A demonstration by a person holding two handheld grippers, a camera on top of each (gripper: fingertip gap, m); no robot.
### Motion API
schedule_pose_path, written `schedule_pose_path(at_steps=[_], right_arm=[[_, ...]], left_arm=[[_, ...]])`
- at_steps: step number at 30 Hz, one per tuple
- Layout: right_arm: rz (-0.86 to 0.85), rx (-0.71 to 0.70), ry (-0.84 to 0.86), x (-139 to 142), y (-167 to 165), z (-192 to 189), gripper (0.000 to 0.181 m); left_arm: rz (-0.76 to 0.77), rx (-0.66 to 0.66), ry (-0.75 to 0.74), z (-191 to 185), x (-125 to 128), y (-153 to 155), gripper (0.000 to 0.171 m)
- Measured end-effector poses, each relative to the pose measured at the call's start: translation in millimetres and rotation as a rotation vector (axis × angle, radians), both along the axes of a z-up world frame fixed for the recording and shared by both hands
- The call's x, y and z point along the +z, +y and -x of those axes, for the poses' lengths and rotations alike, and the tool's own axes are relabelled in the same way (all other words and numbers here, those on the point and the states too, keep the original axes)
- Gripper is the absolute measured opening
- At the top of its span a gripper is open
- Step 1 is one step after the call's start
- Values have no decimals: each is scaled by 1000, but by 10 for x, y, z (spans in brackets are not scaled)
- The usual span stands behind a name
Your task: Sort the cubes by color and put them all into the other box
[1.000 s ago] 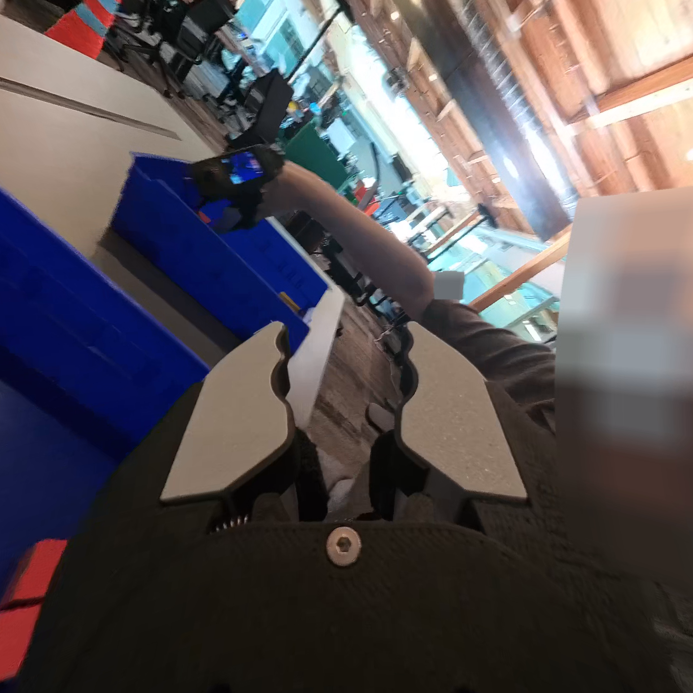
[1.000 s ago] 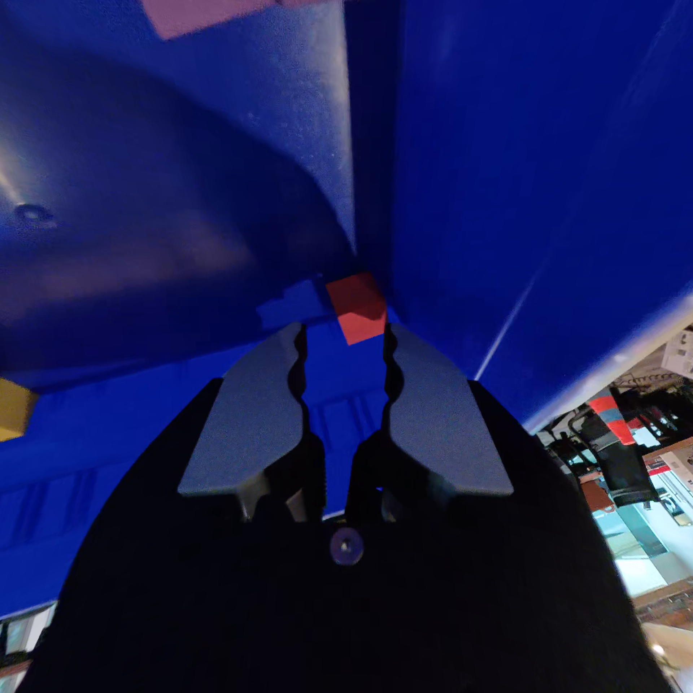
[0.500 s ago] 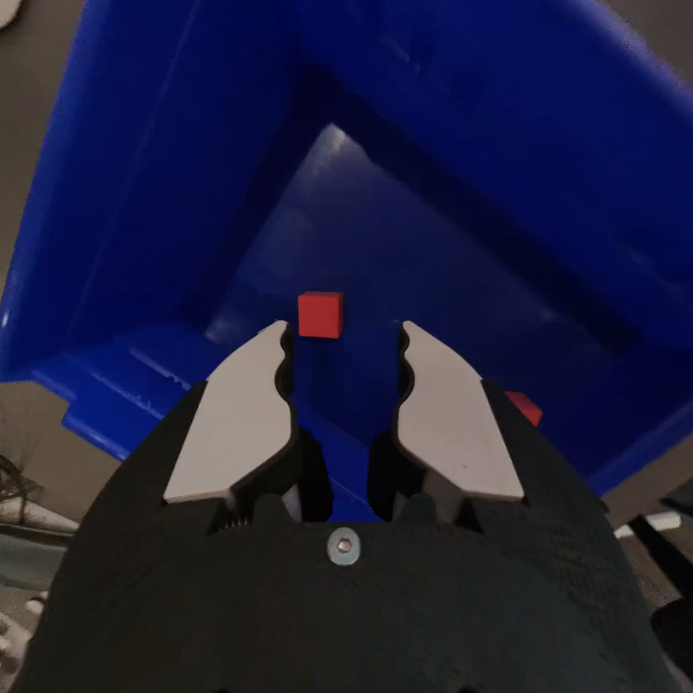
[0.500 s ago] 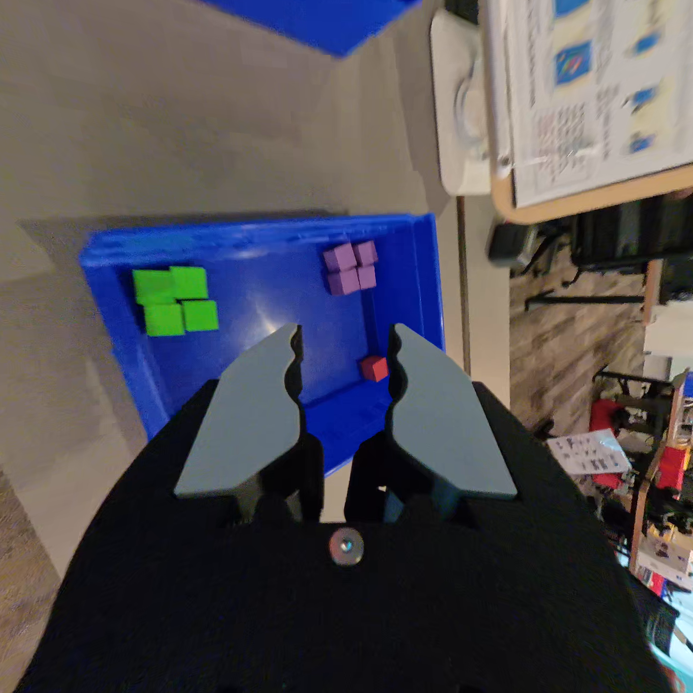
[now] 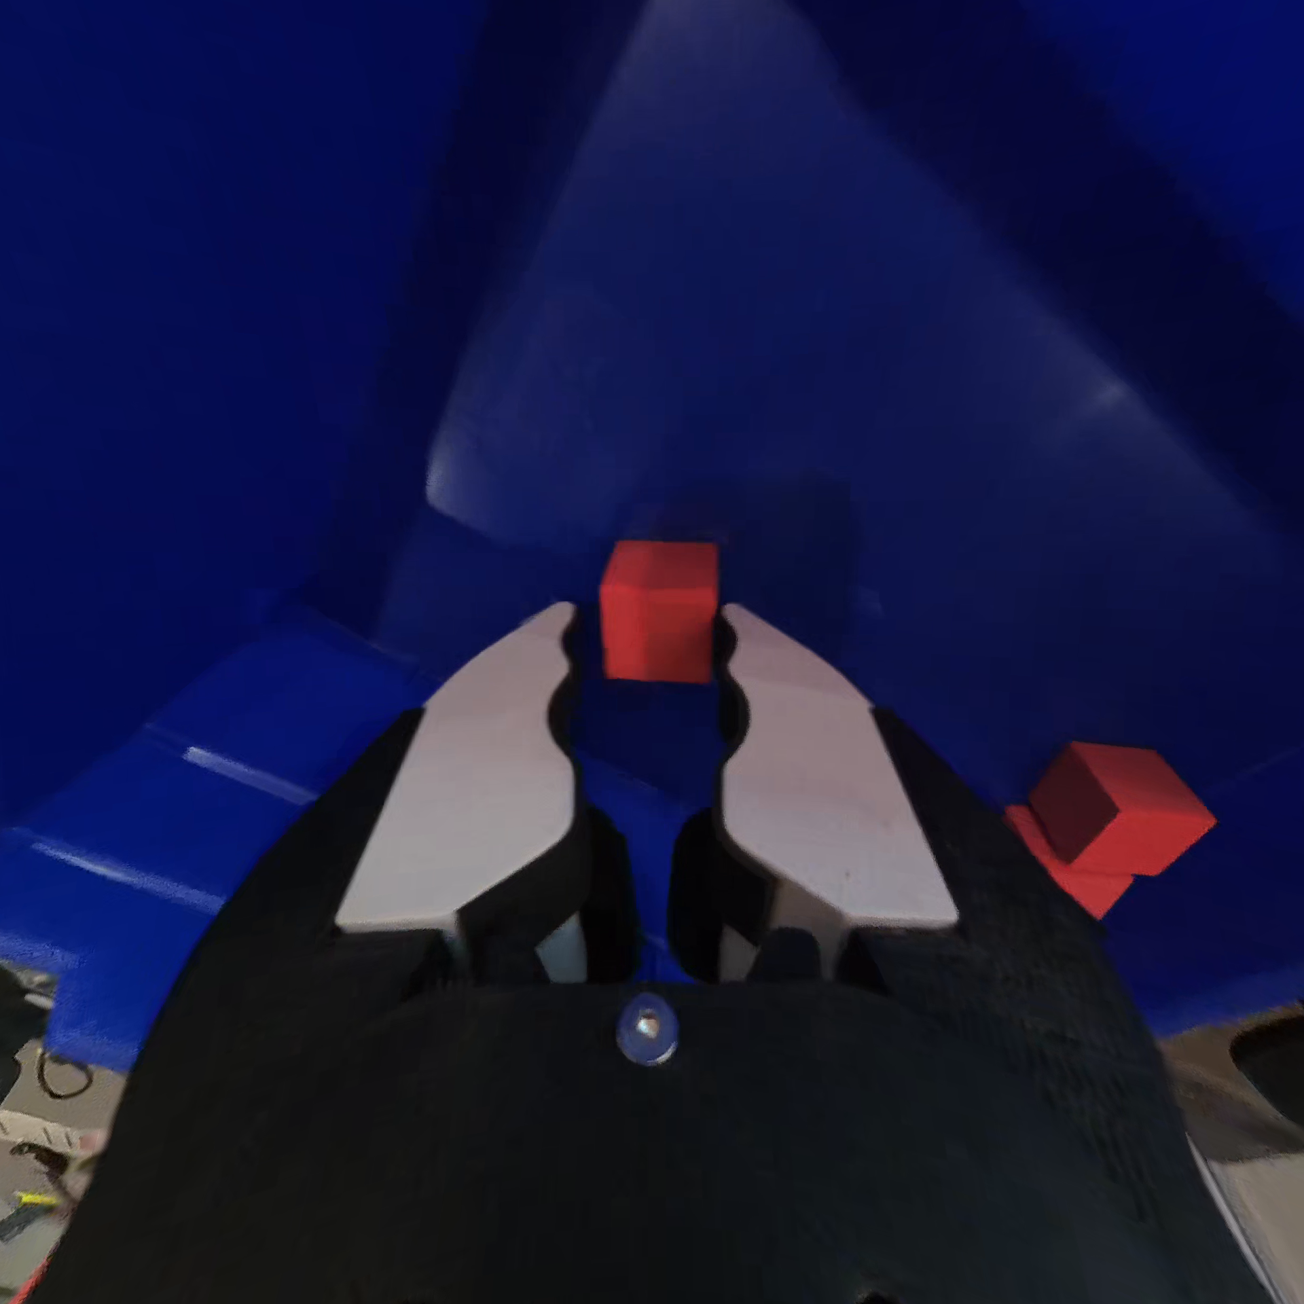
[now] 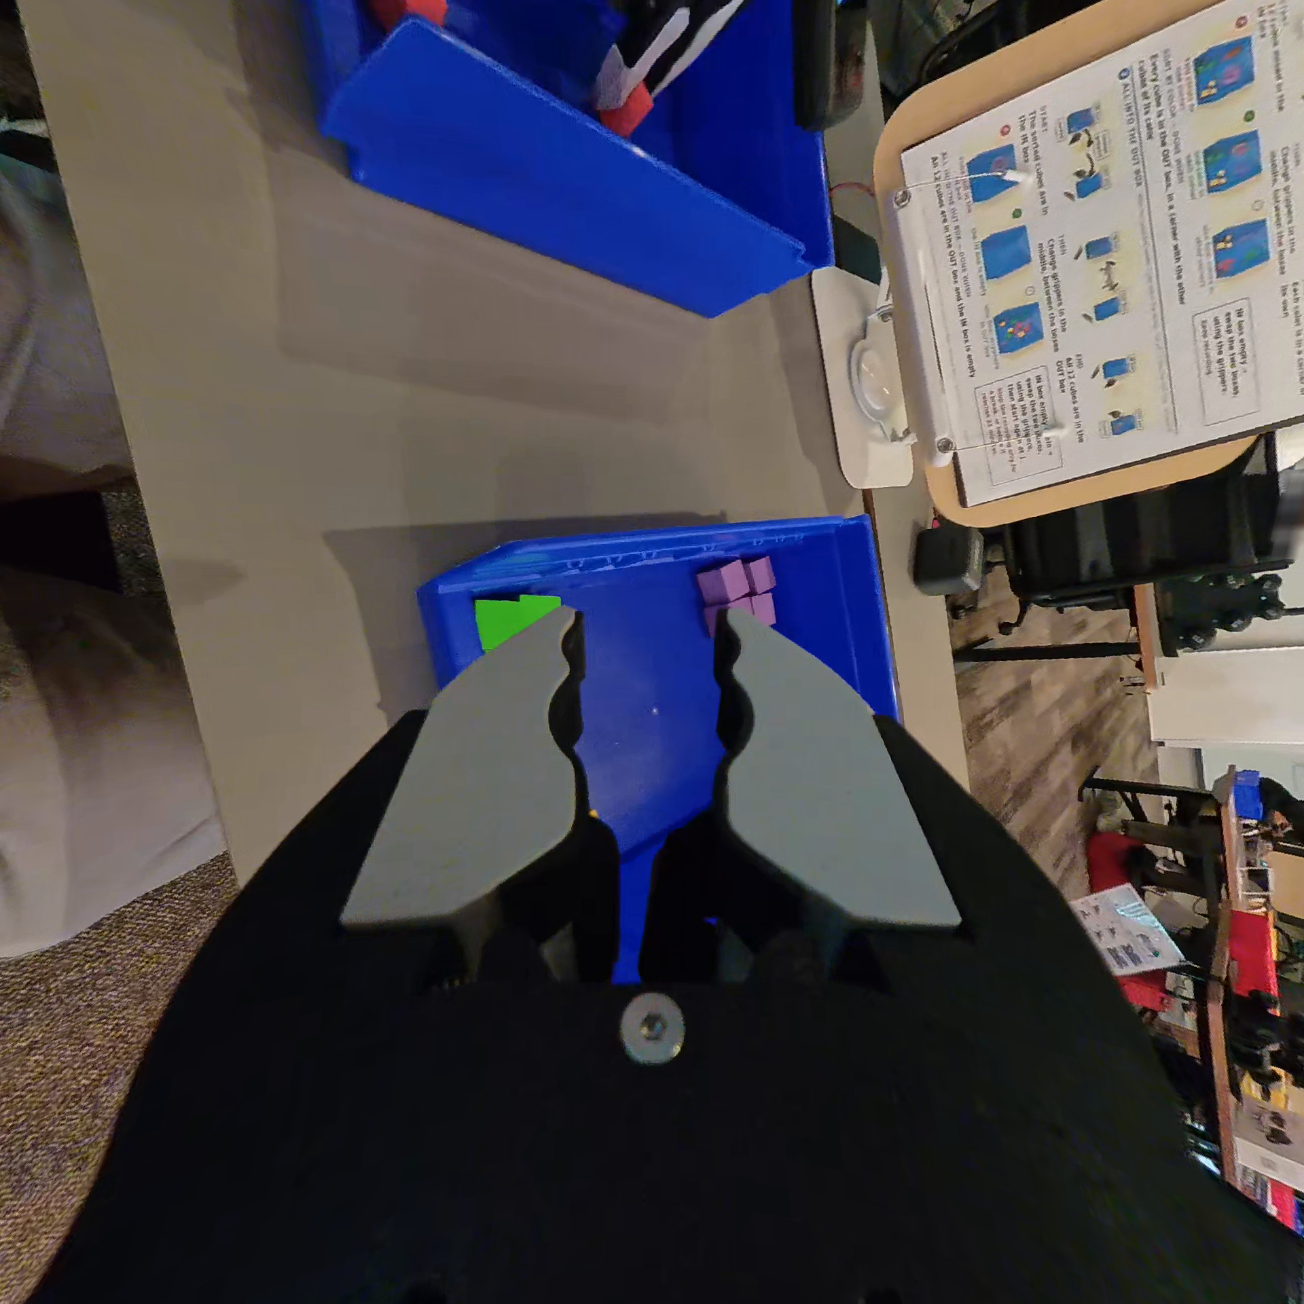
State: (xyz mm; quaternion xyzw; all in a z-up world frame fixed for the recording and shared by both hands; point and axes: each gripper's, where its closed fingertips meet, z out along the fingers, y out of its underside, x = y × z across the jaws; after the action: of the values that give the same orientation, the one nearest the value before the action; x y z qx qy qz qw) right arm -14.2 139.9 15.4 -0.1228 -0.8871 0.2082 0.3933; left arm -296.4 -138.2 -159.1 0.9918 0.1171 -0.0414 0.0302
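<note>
Left wrist view: a red cube [image 5: 657, 612] sits between my left gripper [image 5: 648, 621] tips inside the blue bin [image 5: 212, 353], jaws parted, not yet clamped. My right gripper [image 6: 648, 621] hangs open, empty, above another blue bin [image 6: 864, 635].

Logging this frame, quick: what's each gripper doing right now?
Left gripper: open inside a blue bin, its fingertips flanking a red cube, not clamped.
Right gripper: open, empty, above another blue bin.

Cluttered lab: instruction clipboard [image 6: 1101, 254], bins [image 6: 564, 190]
</note>
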Motion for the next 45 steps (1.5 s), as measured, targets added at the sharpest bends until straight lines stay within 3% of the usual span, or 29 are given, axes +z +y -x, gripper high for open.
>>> schedule_pose_path(at_steps=[3,5,9,14,20,23,26,30,34,36,45], right_arm=[[39,12,8,-4,-58,-3,33],[81,39,10,-7,-159,-15,30],[143,84,20,-82,-370,33,26],[263,158,59,-132,-765,212,29],[357,245,189,97,-1281,540,34],[376,293,215,238,-1515,617,39],[377,337,279,394,-1693,618,43],[407,413,399,665,-1881,474,45],[383,446,377,679,-2002,414,41],[360,462,350,619,-2027,398,29],[366,434,294,508,-1881,407,28]], left_arm=[[23,-1,5,-27,-5,0,30],[57,35,113,44,64,-36,30],[97,12,406,18,423,-33,30],[-82,52,509,-400,904,212,30],[-759,95,53,-1401,1512,880,30],[-1057,71,-247,-1896,1947,1024,29],[-1246,22,-538,-2290,2296,1005,29],[-1317,-24,-772,-2589,2438,941,29],[-1315,-55,-923,-2753,2446,944,29],[-1319,-42,-957,-2754,2425,971,30],[-1355,-12,-1019,-2731,2357,1048,35]])
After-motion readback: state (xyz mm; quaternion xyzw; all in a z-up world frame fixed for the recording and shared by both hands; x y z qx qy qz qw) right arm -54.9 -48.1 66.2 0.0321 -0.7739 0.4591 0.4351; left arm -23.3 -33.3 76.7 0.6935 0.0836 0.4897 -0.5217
